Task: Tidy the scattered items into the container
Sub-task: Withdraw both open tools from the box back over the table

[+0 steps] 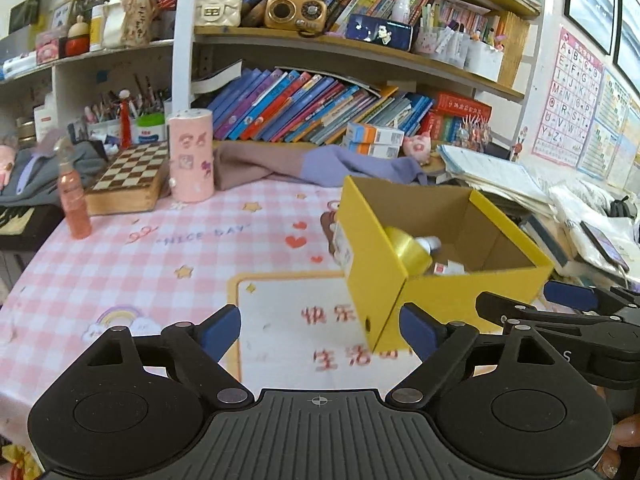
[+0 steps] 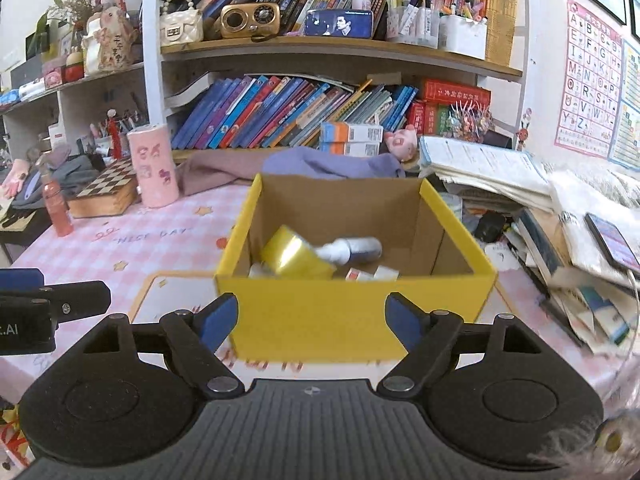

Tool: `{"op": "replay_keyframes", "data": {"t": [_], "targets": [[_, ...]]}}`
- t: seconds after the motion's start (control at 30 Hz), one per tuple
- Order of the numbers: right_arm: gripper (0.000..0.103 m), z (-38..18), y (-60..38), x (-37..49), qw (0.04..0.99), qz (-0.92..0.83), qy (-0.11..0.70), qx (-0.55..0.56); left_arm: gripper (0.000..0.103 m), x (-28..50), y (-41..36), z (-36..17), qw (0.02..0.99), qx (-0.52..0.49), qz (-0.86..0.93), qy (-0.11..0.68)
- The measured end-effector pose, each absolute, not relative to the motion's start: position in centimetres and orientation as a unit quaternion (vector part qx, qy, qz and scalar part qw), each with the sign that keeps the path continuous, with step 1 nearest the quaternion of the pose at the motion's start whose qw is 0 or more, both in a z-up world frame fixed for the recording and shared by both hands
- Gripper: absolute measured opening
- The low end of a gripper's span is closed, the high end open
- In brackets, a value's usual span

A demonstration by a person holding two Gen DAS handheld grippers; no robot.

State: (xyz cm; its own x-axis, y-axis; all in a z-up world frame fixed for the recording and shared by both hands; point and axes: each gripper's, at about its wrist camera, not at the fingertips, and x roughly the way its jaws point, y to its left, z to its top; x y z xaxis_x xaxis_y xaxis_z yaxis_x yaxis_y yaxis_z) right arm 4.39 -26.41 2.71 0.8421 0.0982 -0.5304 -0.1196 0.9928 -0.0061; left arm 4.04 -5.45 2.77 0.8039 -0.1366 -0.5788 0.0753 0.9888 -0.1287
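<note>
The box (image 2: 352,320) stands on the table (image 1: 120,264), with tape (image 2: 296,256), a bottle (image 2: 356,250) and 2 small packs inside. Both the left gripper (image 1: 320,330) and right gripper (image 2: 312,316) gape wide, empty. Risk: a stray nudge could shove the light box.

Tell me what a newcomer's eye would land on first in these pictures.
The open yellow cardboard box on the pink checked tablecloth, right in front of both open, empty hand-held grippers, left and right. Inside it lies a shiny yellow tape roll beside a white bottle. Behind, crowded bookshelves fill the wall.
</note>
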Motion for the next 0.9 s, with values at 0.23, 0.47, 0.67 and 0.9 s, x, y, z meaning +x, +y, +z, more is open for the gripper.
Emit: {"op": "replay_keyframes", "data": {"t": [0.23, 0.47, 0.67, 0.9], "targets": [[0.083, 2.0, -25.2, 0.8, 0.957, 0.051, 0.285, -0.014, 0.093, 0.9, -4.5, 2.2, 0.944, -0.045, -0.055, 0.321], [0.084, 1.7, -24.3, -1.5, 0.956, 0.048, 0.29, -0.004, 0.096, -1.0, -3.6, 2.1, 0.944, -0.038, -0.057, 0.323], [0.086, 1.7, -23.8, -2.3, 0.956, 0.05, 0.291, 0.003, 0.098, -1.8, -3.1, 2.1, 0.943, -0.034, -0.06, 0.326], [0.087, 1.8, -23.3, -2.5, 0.954, 0.051, 0.295, 0.005, 0.099, -2.2, -2.3, 2.1, 0.941, -0.039, -0.056, 0.333]]}}
